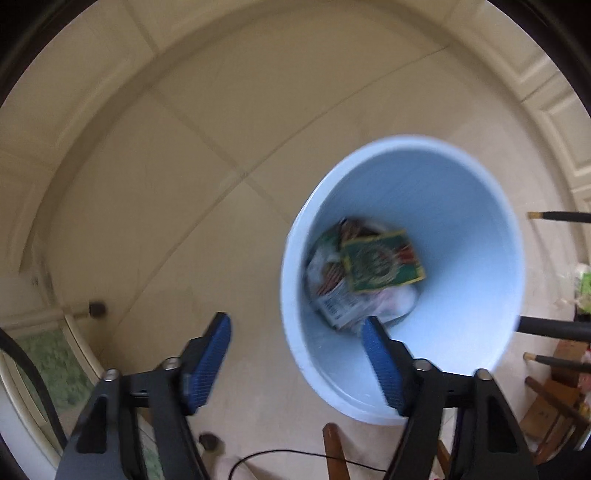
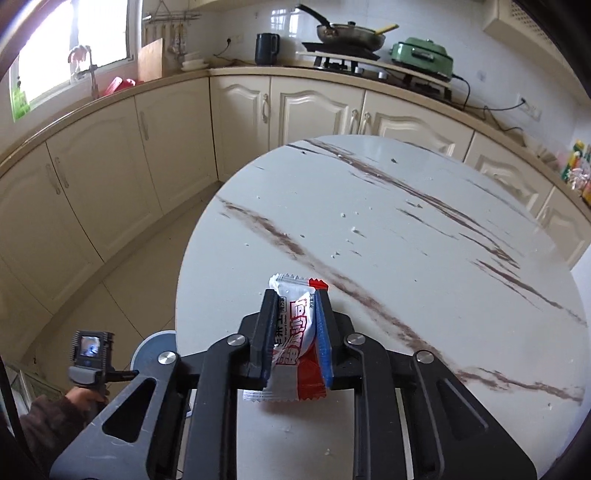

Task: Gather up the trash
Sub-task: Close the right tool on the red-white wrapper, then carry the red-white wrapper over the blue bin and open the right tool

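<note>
A light blue bin (image 1: pixel 472 206) stands on the tiled floor, seen from above in the left wrist view. A green wrapper (image 1: pixel 380 264) and other packets lie in its bottom. My left gripper (image 1: pixel 297 326) hangs over the bin's near rim, open, with nothing between its blue pads. In the right wrist view my right gripper (image 2: pixel 295 299) is shut on a white and red snack wrapper (image 2: pixel 295 332) at the near edge of the round marble table (image 2: pixel 424 229). The left gripper's handle (image 2: pixel 90 354) and a hand show low at the left, beside the bin's rim (image 2: pixel 153 347).
Cream kitchen cabinets (image 2: pixel 110 158) curve around behind the table, with a stove and pan (image 2: pixel 347 35) on the counter. Crumbs (image 2: pixel 354 230) dot the tabletop. Dark chair legs (image 1: pixel 554 328) and a wooden leg (image 1: pixel 334 448) stand near the bin. A thin cable (image 1: pixel 295 456) lies on the floor.
</note>
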Action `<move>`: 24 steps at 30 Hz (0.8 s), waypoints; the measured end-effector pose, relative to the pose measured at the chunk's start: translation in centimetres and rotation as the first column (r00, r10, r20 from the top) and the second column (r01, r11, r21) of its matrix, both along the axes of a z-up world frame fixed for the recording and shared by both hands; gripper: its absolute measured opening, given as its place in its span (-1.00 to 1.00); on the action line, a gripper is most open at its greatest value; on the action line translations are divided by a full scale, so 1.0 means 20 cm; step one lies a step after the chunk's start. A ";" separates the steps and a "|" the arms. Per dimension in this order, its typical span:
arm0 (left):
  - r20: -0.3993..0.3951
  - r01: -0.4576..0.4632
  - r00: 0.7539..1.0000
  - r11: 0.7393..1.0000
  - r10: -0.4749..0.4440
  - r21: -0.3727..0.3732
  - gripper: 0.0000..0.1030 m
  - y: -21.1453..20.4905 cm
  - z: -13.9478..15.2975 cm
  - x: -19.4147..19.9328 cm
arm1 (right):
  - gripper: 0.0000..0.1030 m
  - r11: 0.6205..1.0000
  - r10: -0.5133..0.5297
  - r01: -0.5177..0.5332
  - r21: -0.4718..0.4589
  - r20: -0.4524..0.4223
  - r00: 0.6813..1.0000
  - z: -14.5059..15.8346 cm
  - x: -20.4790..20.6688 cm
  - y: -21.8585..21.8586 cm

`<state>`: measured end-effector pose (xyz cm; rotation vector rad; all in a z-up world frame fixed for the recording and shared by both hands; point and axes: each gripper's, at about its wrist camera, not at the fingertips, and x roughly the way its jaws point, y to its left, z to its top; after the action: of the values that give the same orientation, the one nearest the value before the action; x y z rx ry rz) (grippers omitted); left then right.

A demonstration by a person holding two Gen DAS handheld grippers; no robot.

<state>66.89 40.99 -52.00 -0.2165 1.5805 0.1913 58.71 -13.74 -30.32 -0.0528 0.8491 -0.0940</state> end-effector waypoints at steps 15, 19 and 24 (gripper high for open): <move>-0.113 -0.139 0.986 0.972 0.120 -0.187 -0.78 0.04 -0.55 0.07 | -0.66 0.982 0.167 -0.178 0.068 0.143 0.976 0.08 0.14 0.24; -0.114 -0.160 0.984 0.964 0.138 -0.210 -0.78 0.01 -0.67 0.08 | -0.66 0.953 0.266 -0.285 0.102 0.167 0.949 0.02 0.25 0.47; -0.121 -0.170 0.982 0.960 0.146 -0.221 -0.79 -0.07 -0.84 0.09 | -0.66 0.901 0.413 -0.423 0.094 0.106 0.904 -0.21 0.38 0.79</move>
<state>68.70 39.66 -68.72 -0.5230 1.6892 0.1441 66.24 2.03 -34.48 -0.1219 0.7416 0.3568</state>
